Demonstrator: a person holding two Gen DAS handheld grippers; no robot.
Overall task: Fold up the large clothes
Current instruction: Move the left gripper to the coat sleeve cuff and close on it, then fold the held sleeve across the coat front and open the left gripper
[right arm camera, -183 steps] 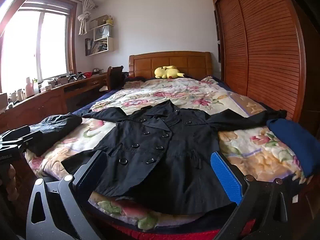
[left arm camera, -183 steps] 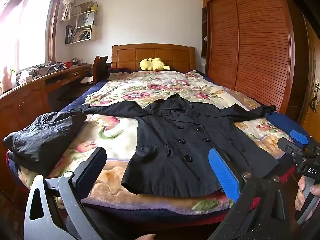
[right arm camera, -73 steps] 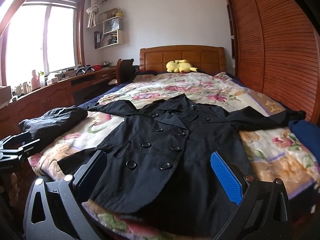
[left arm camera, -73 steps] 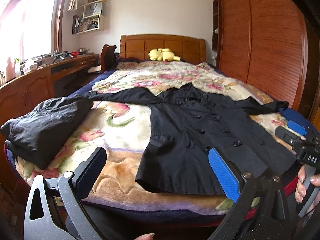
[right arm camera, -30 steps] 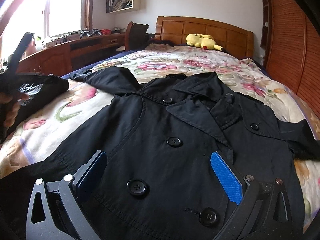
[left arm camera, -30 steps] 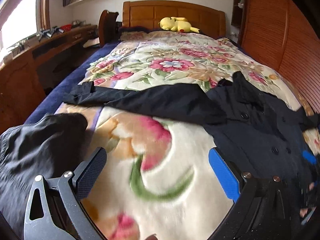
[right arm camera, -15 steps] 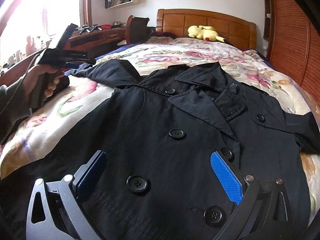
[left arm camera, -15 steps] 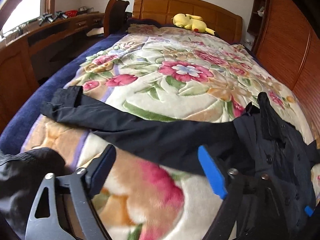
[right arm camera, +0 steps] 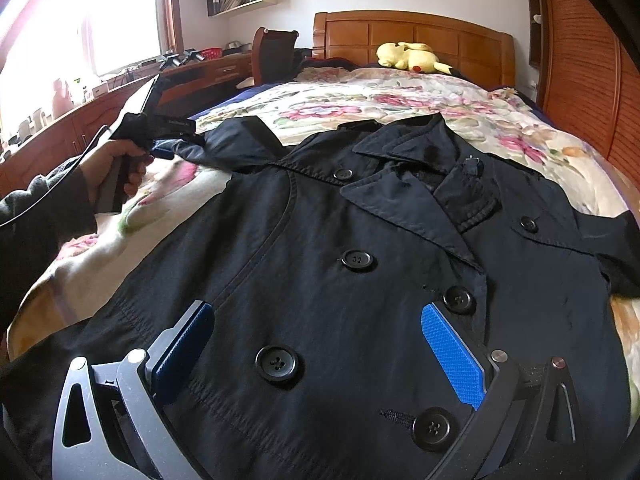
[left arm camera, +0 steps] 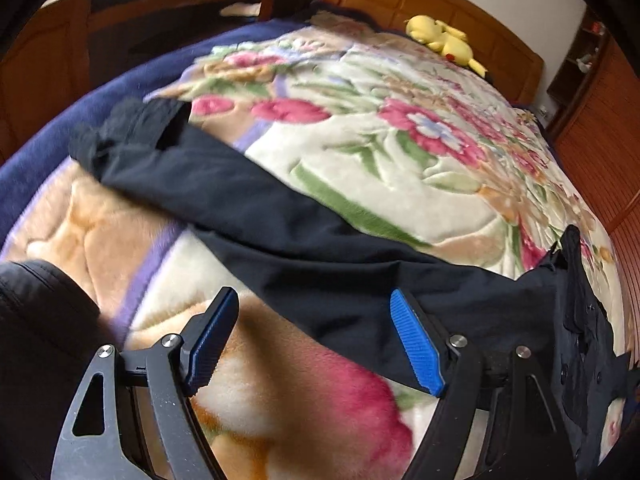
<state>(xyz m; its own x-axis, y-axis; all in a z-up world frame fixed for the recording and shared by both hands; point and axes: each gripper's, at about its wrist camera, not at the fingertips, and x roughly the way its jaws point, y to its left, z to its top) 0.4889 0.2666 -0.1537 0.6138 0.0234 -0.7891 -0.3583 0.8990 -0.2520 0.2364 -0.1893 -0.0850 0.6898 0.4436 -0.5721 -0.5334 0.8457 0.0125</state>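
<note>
Hovering your left hand-held gripper (left arm camera: 314, 344) over the black coat's (right arm camera: 360, 272) outstretched sleeve (left arm camera: 240, 200) — jaws have just been closing, still released, nothing pinched. Coat lies flat, buttoned, on the floral blanket (left arm camera: 400, 120) on the bed. Your right hand-held gripper (right arm camera: 320, 344) hangs released above the coat front — pads apart.

coat hem (right arm camera: 280, 452) cut off, cuff (left arm camera: 132, 132) perhaps blurred
</note>
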